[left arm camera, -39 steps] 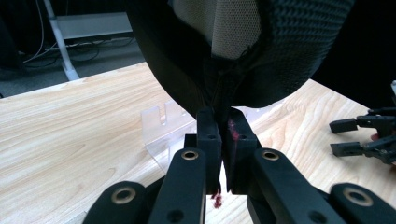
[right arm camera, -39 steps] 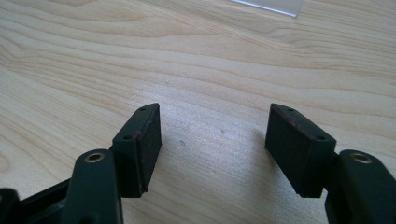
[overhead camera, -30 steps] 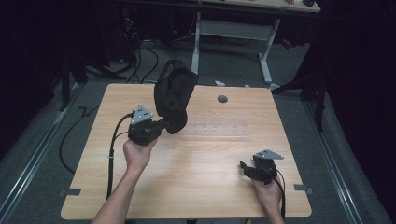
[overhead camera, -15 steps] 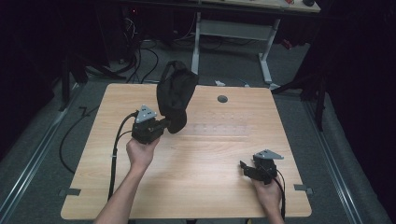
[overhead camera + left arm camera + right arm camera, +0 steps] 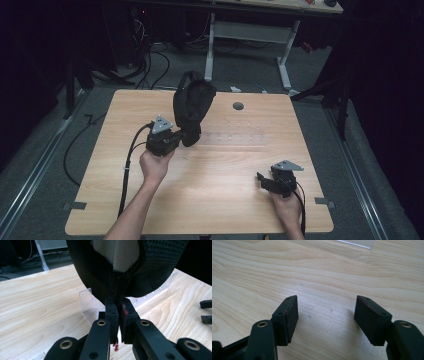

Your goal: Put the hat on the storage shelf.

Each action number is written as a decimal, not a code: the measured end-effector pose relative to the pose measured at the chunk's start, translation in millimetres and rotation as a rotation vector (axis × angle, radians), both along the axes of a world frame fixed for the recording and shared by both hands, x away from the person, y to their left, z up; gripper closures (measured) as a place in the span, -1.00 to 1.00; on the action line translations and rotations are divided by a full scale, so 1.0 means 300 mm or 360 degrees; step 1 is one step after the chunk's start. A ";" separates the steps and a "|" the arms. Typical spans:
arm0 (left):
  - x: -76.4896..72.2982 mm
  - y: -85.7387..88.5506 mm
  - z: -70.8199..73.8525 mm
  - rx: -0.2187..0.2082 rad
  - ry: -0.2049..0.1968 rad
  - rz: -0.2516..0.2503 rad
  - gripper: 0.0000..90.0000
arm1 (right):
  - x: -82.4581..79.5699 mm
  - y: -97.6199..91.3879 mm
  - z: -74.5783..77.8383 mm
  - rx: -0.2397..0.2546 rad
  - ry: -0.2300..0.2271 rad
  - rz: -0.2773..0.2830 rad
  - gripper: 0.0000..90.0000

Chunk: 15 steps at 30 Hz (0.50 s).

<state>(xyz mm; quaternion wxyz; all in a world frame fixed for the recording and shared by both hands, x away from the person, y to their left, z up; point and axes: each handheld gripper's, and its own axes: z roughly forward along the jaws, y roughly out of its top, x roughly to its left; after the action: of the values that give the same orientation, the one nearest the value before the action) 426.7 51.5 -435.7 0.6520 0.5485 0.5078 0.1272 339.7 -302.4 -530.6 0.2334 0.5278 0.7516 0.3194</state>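
Overhead, wooden table (image 5: pixel 215 165) in dark room; left gripper (image 5: pixel 184 138) clamps black bag (image 5: pixel 192 102), right gripper (image 5: pixel 263 178) released.

The table (image 5: pixel 215 170) is evenly lit against dark surroundings, with soft shadows and a slightly blurred high view.

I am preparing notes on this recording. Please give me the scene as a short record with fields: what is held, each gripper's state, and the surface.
held thing: black cap, mesh lining seen in the left gripper view
left gripper: shut on the cap's edge, cap lifted above the table
right gripper: open, nothing between the jaws, low over the wood
surface: light wooden table
other: clear plastic piece lying under the cap
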 end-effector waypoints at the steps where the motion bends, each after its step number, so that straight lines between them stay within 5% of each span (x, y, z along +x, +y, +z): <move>1: 0.001 0.001 -0.005 -0.0002 0.0010 0.0000 0.91 | 0.000 0.000 0.000 -0.0001 -0.0001 0.0002 -0.20; 15: 0.002 0.018 -0.015 -0.0078 0.0105 -0.0012 0.80 | 0.000 0.000 0.000 -0.0001 0.0000 0.0001 -0.20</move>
<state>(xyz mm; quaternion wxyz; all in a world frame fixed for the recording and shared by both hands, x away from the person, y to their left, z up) 427.3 56.9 -440.2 0.6488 0.5381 0.5298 0.0940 339.7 -302.4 -530.6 0.2333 0.5276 0.7518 0.3193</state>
